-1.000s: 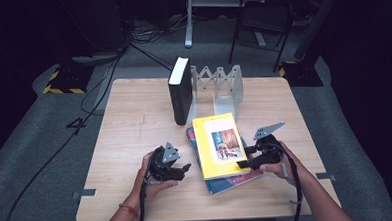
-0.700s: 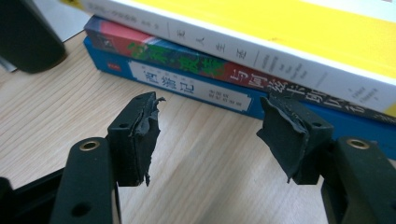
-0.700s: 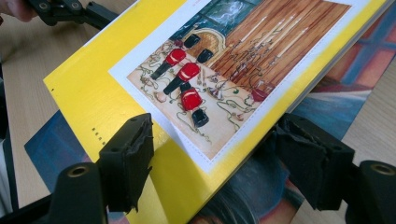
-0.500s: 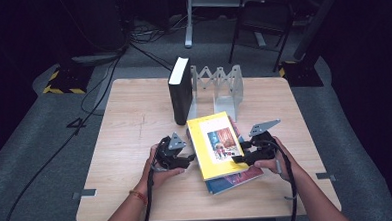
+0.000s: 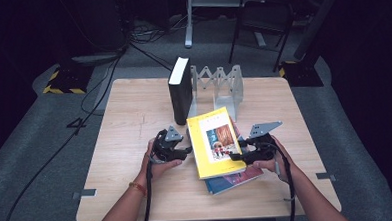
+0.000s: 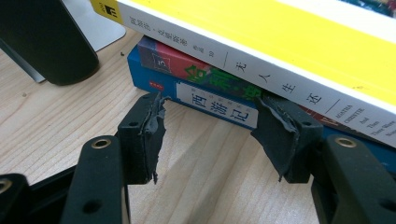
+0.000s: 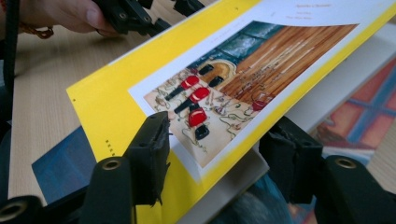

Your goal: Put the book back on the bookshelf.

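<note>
Both claws have closed in on the yellow book (image 5: 214, 142): your right claw (image 5: 240, 149) straddles its edge, left claw (image 5: 184, 150) gapes beside the stack, so lifting looks imminent.

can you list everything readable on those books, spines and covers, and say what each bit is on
"无人生还" on the yellow book's white spine.
"AGATHA CHRISTIE" at the same spine's end; the smaller words beside it are too blurred to read.
"西游记" on the white label of the blue book's spine.
"5" on the red book's spine; its green characters are partly hidden.
The yellow cover's top print, in the right gripper view, is too small to read.
</note>
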Action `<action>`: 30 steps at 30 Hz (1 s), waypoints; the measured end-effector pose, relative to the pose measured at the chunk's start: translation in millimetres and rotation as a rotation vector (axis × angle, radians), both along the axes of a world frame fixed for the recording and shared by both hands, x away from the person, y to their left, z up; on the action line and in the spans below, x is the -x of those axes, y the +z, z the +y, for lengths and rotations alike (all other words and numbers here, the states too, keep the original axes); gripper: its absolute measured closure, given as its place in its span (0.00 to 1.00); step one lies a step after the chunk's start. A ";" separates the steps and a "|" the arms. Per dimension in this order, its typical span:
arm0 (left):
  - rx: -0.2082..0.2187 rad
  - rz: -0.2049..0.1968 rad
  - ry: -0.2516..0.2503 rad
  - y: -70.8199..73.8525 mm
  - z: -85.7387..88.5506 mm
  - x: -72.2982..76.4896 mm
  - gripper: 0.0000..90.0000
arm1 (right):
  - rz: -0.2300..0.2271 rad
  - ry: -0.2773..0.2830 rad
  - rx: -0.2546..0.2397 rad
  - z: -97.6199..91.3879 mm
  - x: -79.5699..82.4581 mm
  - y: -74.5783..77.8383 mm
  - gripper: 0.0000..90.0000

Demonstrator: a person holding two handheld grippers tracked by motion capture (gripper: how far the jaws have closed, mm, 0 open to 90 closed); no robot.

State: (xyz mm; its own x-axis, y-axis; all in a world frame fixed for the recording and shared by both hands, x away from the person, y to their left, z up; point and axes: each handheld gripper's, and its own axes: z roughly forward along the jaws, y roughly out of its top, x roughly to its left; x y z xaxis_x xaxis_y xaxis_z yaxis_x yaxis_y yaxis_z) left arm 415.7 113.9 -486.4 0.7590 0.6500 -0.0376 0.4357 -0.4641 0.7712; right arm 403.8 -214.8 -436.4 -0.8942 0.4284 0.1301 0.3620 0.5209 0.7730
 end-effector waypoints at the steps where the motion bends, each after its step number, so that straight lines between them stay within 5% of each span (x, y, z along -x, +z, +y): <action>1: 0.000 0.000 0.002 0.1 0.0 0.2 0.47 | -0.010 0.010 0.002 2.1 0.3 0.4 0.50; 6: -0.012 -0.016 0.005 1.0 -0.1 0.5 0.47 | 0.006 0.029 0.006 11.0 -2.8 -1.2 0.63; 11: 0.045 -0.014 -0.015 1.9 3.2 0.9 0.47 | -0.009 0.040 -0.035 6.9 -2.1 2.7 0.76; 19: 0.060 -0.068 -0.021 16.4 1.4 -0.5 0.47 | -0.102 0.055 -0.088 -0.5 12.4 10.8 0.81; 25: 0.124 -0.059 -0.028 34.2 4.4 -11.3 0.47 | -0.188 0.039 -0.116 -3.4 18.8 18.0 0.84; 30: 0.125 -0.072 -0.018 56.0 2.3 -23.4 0.47 | -0.261 0.023 -0.159 -8.4 21.3 22.8 0.87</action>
